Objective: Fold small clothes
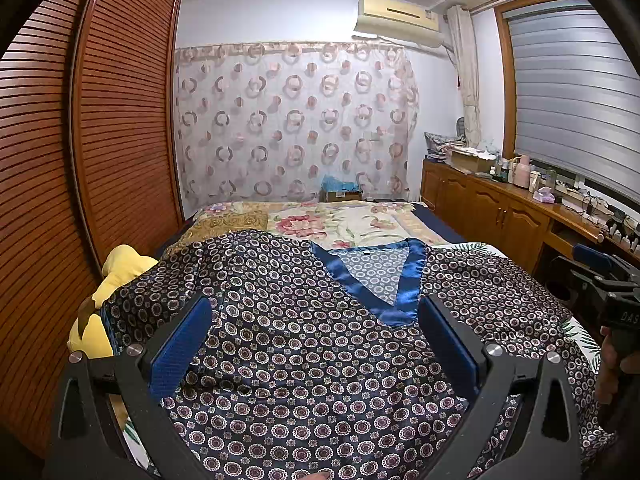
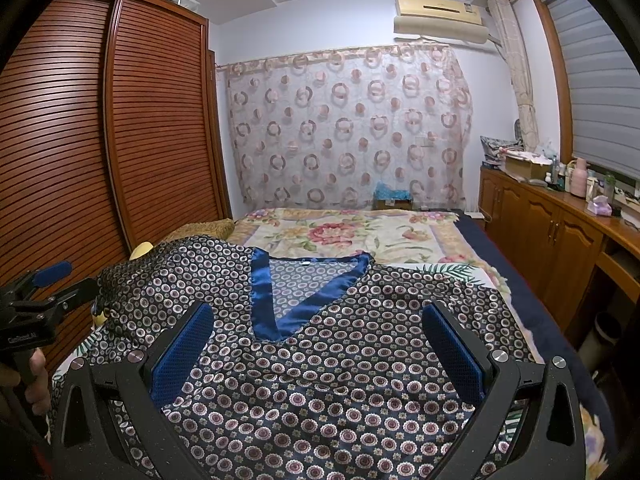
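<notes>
Navy satin, printed all over with small ringed flowers, is what you have under both tools: the top (image 1: 304, 344) lies spread front-up on the bed (image 1: 360, 220), its blue V-neckline (image 1: 376, 280) ahead of your left gripper (image 1: 316, 320) and a little toward its right finger. Your left gripper hangs just above the chest of the top with its blue pads spread wide and nothing between them, and your right gripper (image 2: 320, 328) is just as wide apart, empty, with the neckline ahead of it toward its left finger. Beyond the left gripper's left finger, a yellow plush toy (image 1: 120, 268) pokes out from under the sleeve.
</notes>
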A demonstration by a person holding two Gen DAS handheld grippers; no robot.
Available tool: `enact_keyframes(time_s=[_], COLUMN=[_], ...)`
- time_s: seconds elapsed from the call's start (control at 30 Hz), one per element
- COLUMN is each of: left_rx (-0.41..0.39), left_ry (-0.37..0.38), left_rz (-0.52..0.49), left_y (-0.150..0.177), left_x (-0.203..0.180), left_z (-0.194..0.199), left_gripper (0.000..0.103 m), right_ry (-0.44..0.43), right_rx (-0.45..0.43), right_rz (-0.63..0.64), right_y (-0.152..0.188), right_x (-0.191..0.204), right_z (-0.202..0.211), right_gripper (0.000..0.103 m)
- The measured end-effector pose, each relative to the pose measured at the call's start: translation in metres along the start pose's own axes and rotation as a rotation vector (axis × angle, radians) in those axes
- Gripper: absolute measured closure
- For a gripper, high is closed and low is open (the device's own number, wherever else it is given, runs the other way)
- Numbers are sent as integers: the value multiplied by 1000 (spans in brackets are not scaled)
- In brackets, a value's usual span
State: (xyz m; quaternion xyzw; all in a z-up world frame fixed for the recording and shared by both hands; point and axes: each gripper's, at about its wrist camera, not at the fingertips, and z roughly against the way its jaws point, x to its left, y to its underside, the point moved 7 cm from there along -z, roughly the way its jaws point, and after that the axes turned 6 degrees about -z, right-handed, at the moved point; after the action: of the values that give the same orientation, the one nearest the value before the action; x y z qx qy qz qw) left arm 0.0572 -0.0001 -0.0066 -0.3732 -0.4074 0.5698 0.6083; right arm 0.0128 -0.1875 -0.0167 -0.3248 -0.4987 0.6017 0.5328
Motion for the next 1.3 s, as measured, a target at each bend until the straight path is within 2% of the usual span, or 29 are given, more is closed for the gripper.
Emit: enact_keyframes(time_s=[1.3], left_rx=[-7], left_ry=[4], left_rz=[-6], left_y=[1], left_x=[-5], left_z=[1], left_gripper=[0], right_ry=[-4], right_rx=[-5], right_rz=[-2], right_y=[0], right_x=[-1], right_z=[0], right_gripper=[0])
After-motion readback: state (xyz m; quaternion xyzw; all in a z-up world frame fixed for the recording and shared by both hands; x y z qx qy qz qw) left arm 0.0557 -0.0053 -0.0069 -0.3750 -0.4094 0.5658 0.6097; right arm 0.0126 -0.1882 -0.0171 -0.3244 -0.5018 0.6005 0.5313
